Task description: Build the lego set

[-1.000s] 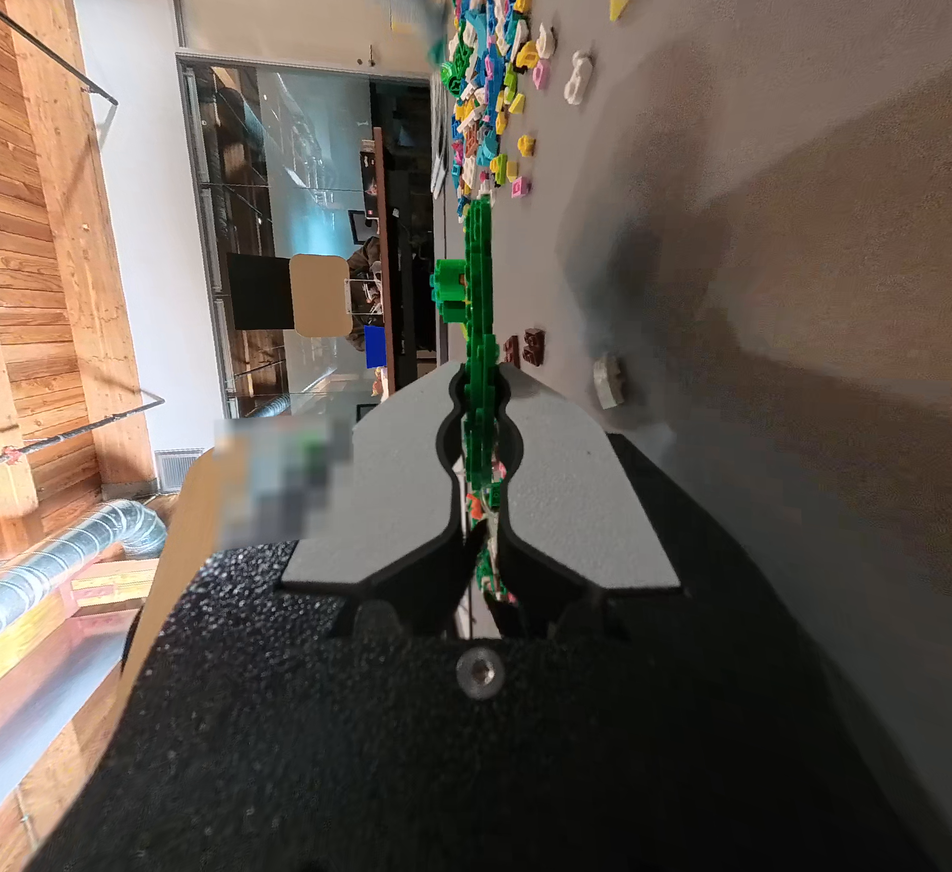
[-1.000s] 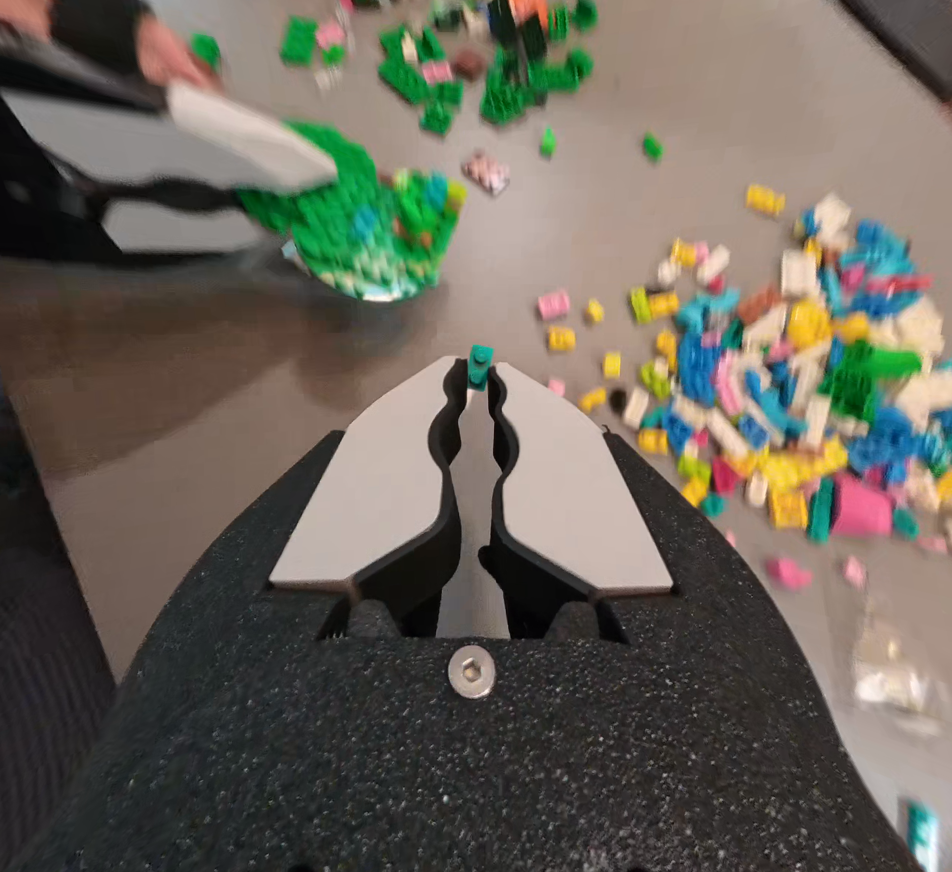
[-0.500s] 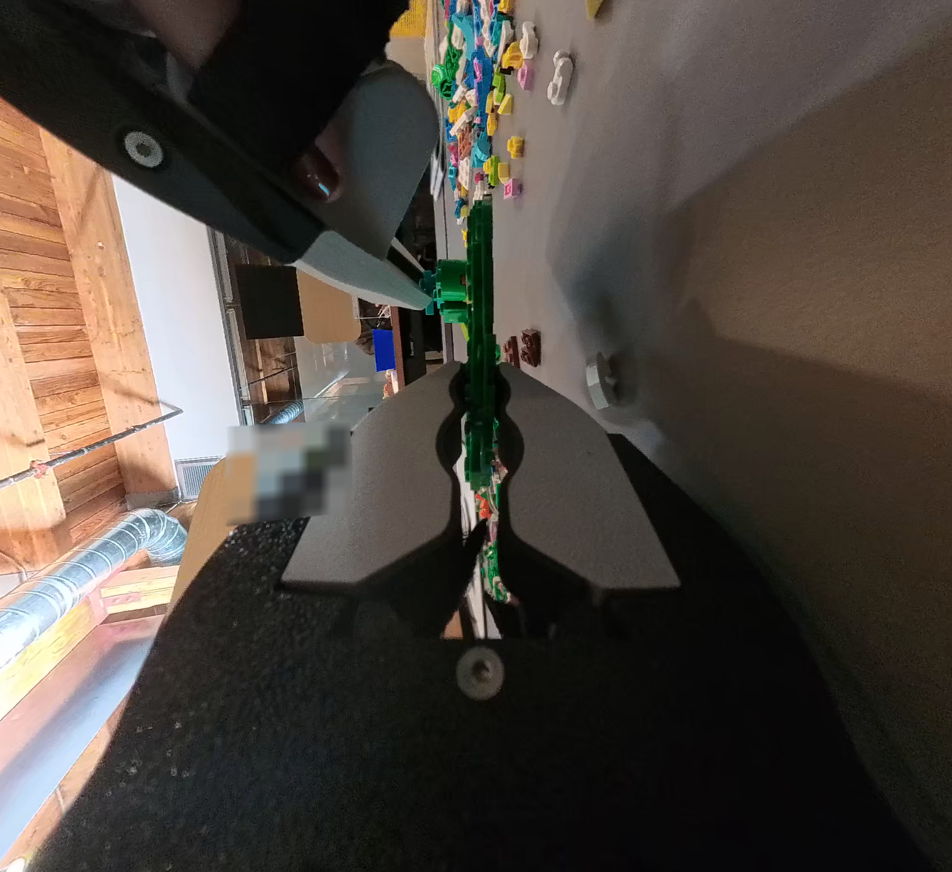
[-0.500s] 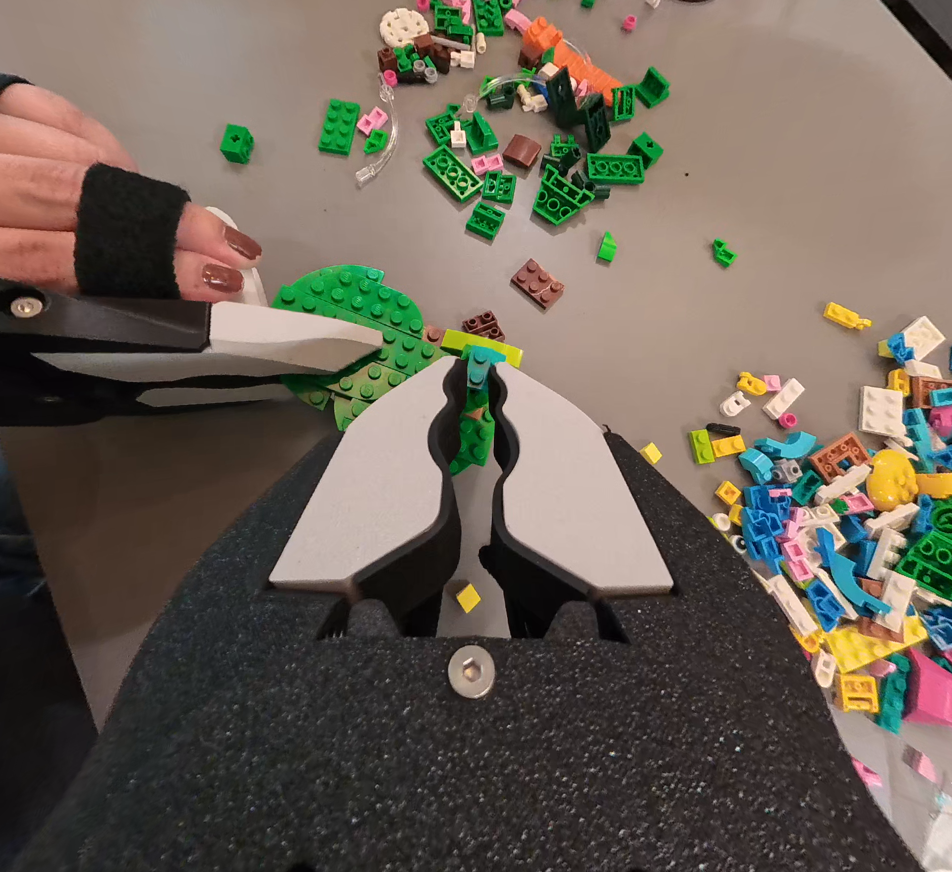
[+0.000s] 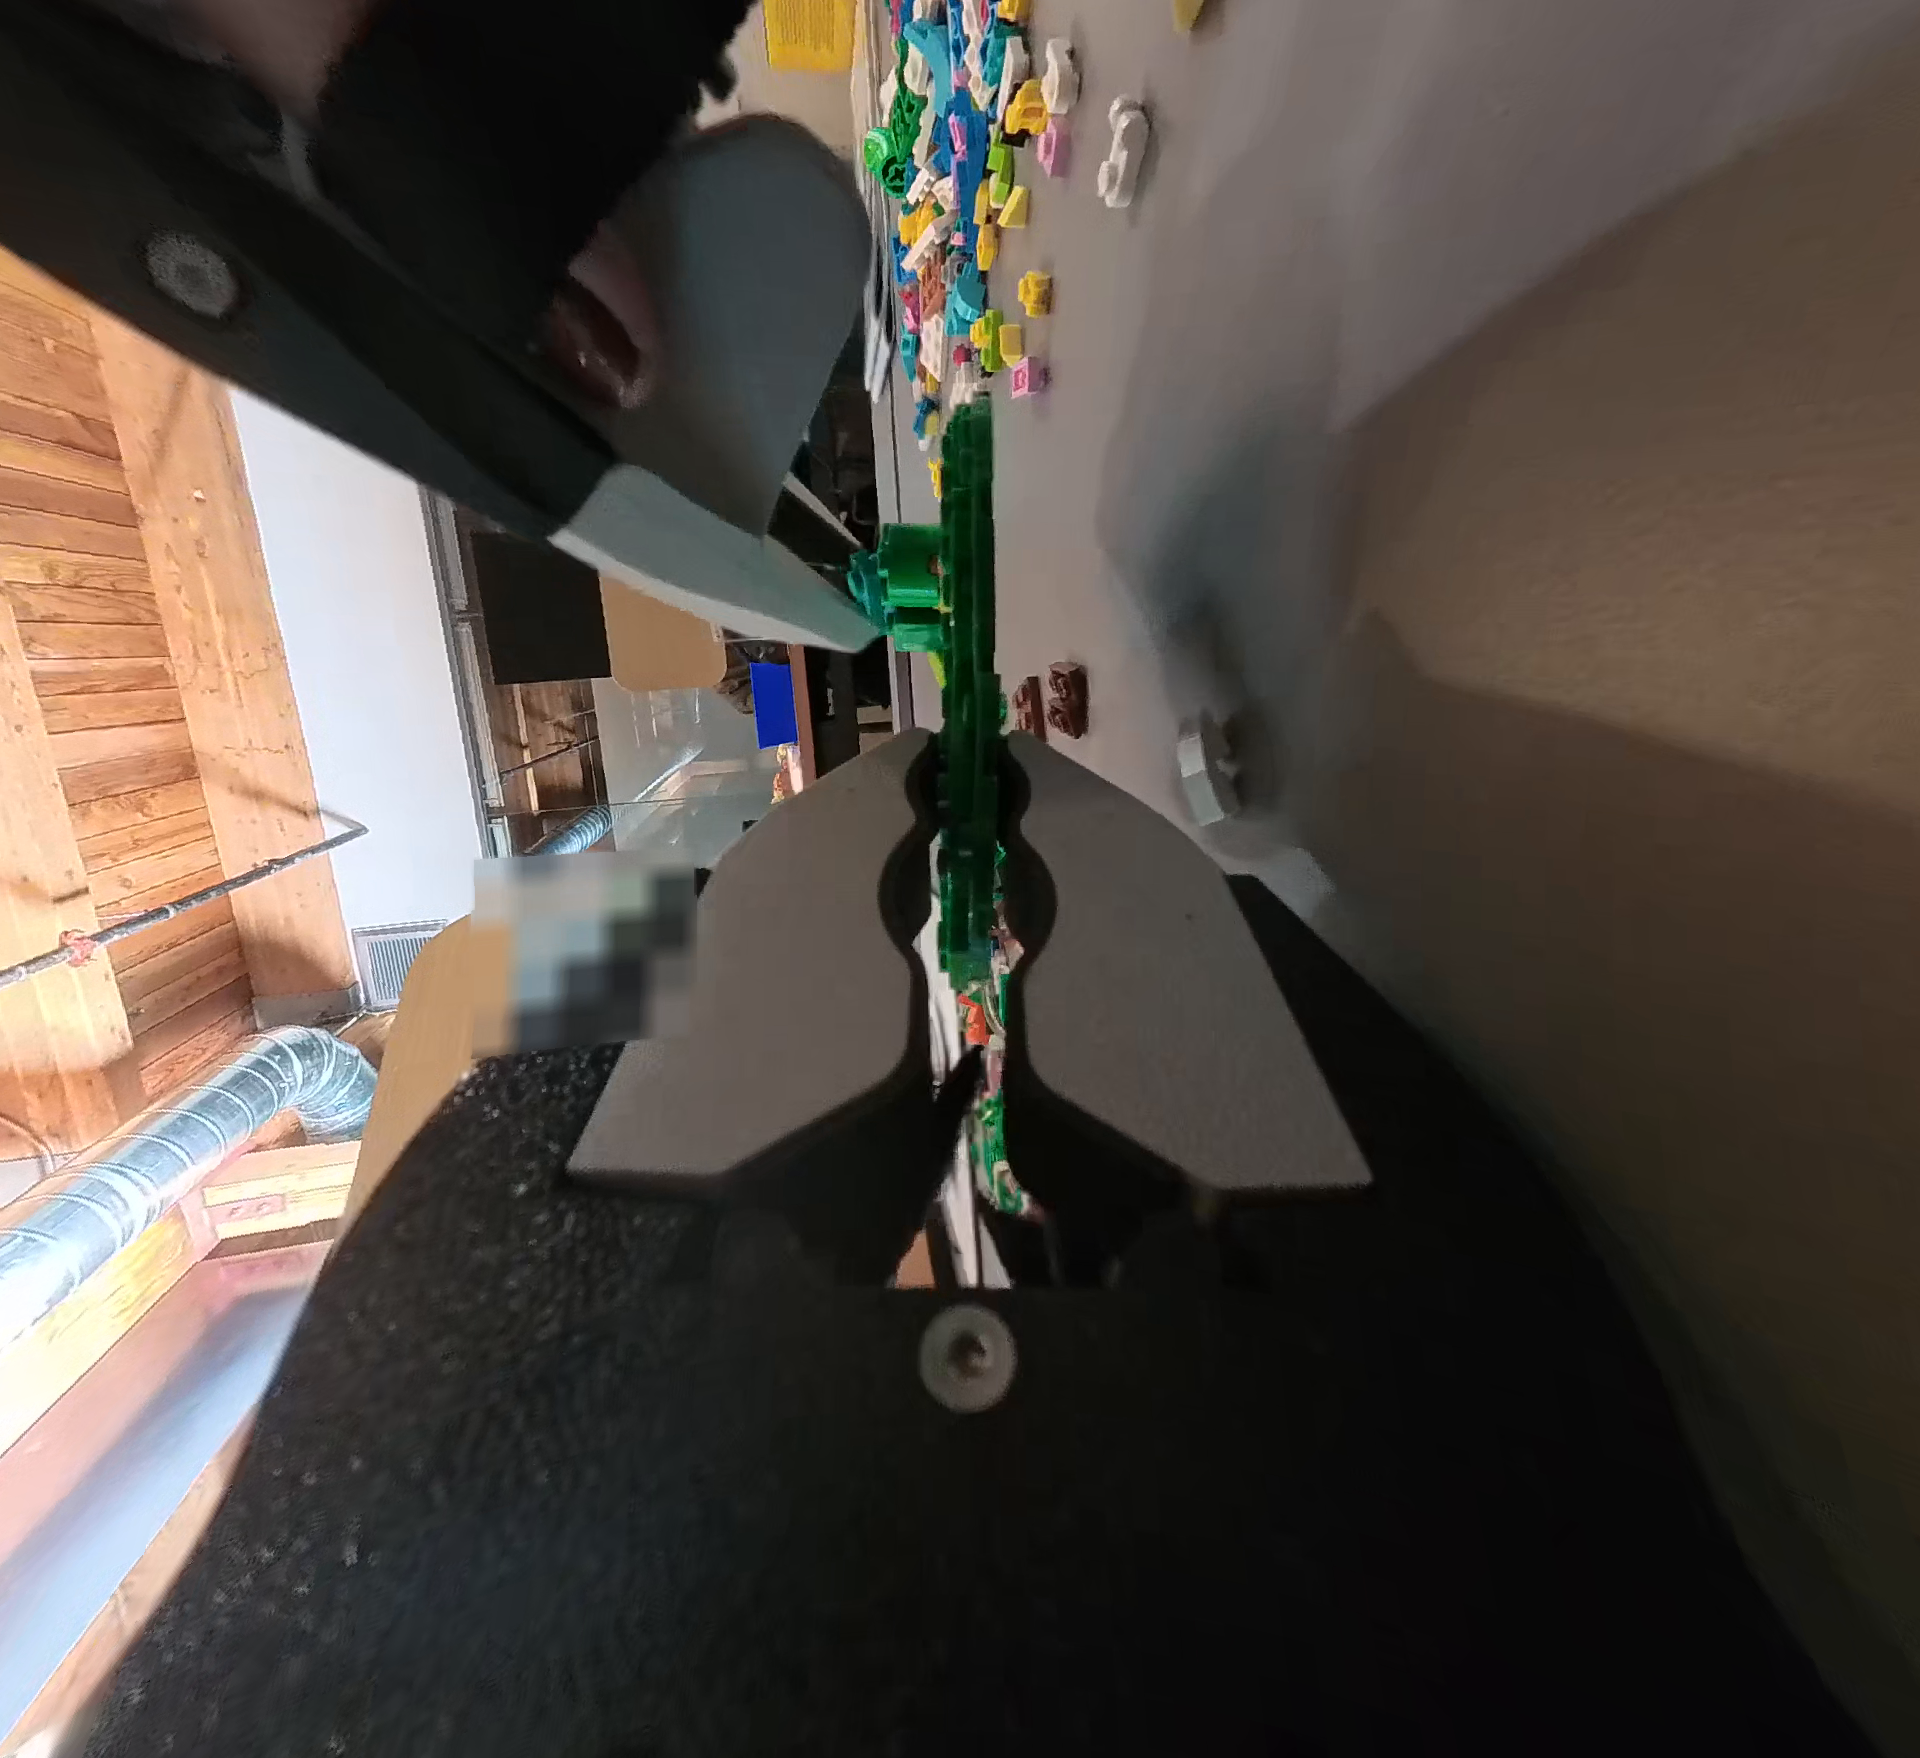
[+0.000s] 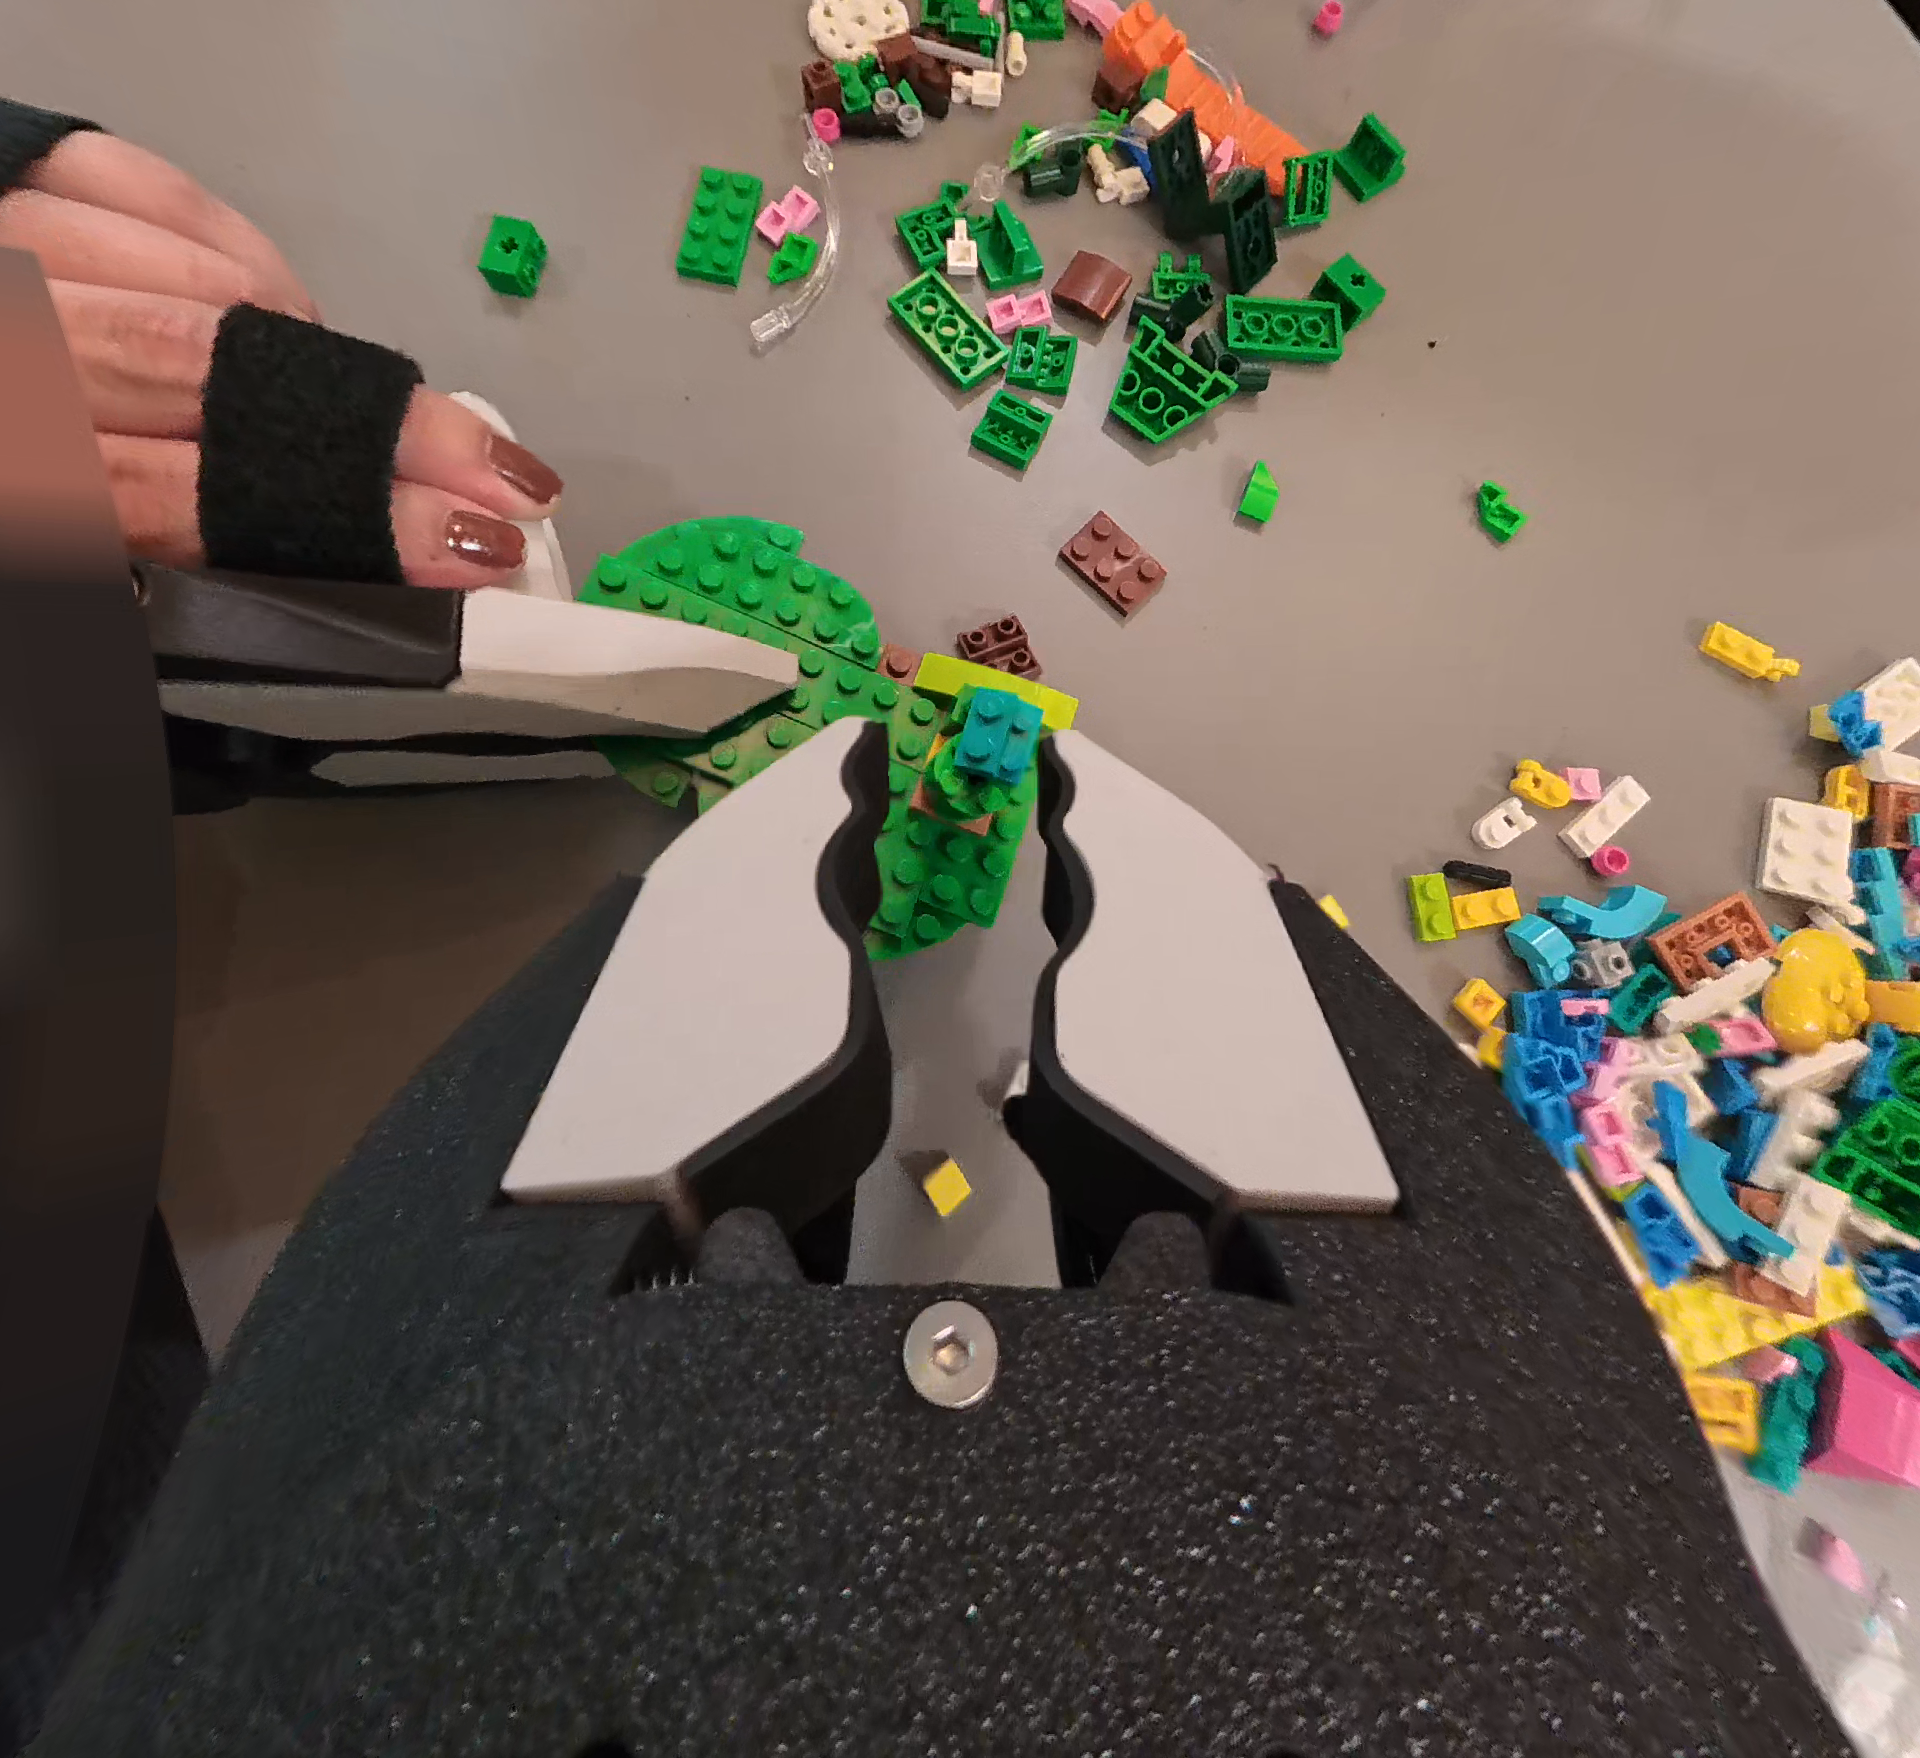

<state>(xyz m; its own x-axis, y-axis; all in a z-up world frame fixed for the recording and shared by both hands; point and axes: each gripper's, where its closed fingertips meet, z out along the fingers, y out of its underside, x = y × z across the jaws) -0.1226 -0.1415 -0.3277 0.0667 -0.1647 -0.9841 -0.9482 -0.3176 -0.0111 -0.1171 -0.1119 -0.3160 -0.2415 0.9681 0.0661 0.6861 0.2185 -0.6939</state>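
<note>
The build is a round green plate (image 6: 727, 565) with a small stack topped by a teal brick (image 6: 995, 737) next to a lime plate (image 6: 940, 672). My left gripper (image 5: 968, 752) is shut on the green plate's (image 5: 966, 513) edge and holds it edge-on, just above the grey table. In the right wrist view it (image 6: 717, 711) comes in from the left. My right gripper (image 6: 951, 737) is open, its jaws on either side of the teal brick and apart from it. In the left wrist view its fingers (image 5: 717, 565) point at the teal brick (image 5: 862, 581).
A pile of green pieces (image 6: 1039, 254) lies at the back of the grey table (image 6: 1558, 358), and a mixed coloured pile (image 6: 1714, 1033) at the right. A brown plate (image 6: 1112, 550) and a small yellow piece (image 6: 945, 1183) lie loose. A hand (image 6: 156, 358) holds the left gripper. One gripper's finger ends stand about 4 cm off the other's.
My right gripper carried the teal brick to the green plate, set it on the stack and opened. My left gripper has kept its hold on the plate.
</note>
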